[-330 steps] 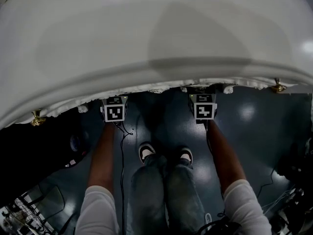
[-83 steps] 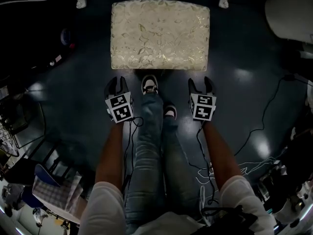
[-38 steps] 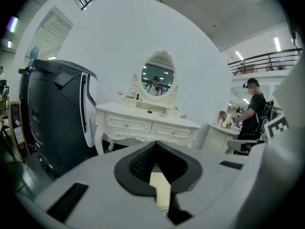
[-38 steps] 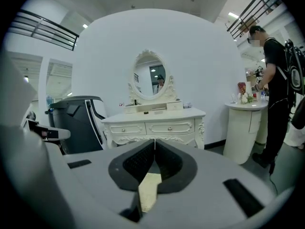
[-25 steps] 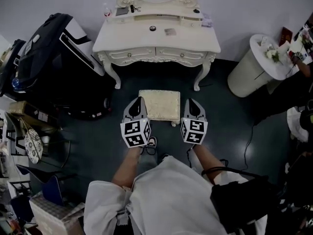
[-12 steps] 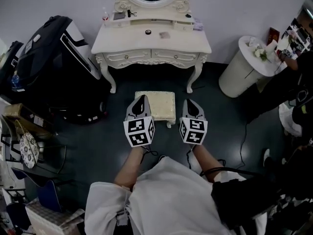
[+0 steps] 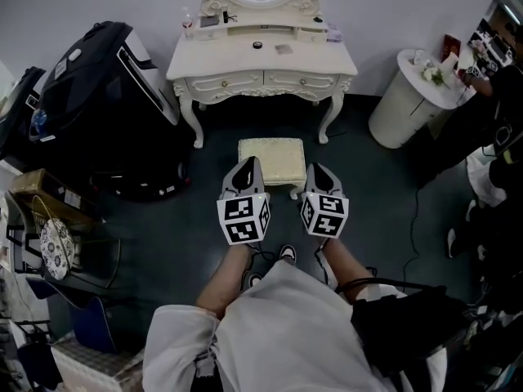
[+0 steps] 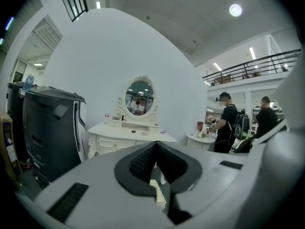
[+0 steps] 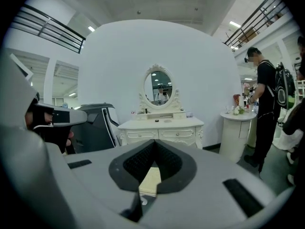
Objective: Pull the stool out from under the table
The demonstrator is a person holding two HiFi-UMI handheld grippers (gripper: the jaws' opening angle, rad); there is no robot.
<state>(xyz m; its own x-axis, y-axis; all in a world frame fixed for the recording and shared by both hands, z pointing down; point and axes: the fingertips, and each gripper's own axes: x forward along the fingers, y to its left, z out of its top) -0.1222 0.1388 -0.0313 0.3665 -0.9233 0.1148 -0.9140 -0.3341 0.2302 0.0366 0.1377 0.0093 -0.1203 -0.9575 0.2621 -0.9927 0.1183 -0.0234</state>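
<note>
- You are holding the left gripper (image 7: 247, 170) and the right gripper (image 7: 319, 174) with their jaws clenched together on nothing. In each gripper view the dark pads are meeting at the tips, with only floor and stool showing through the gap behind them.
- Both grippers are hanging in the air at the centre of the head view, lifted clear of the stool (image 7: 272, 158). If you are going back in for another tug, shut tips are going to poke or skid off the cushion, so you would need to spread them first.
- The stool is standing on the dark floor just above the grippers in the frame, in front of the dressing table (image 7: 261, 62), and looks fully out from under its top. Judging by that, the pull is looking finished, and dragging it further is risking running it into your own feet (image 7: 286, 253) at lower centre.
- Pushing it forward by mistake is risking a knock against the table's curved front legs, and that could be shaking the small items on its top.
- Swinging wide is bringing you towards the black case (image 7: 98, 88) at upper left or the round white stand (image 7: 406, 98) at upper right.
</note>
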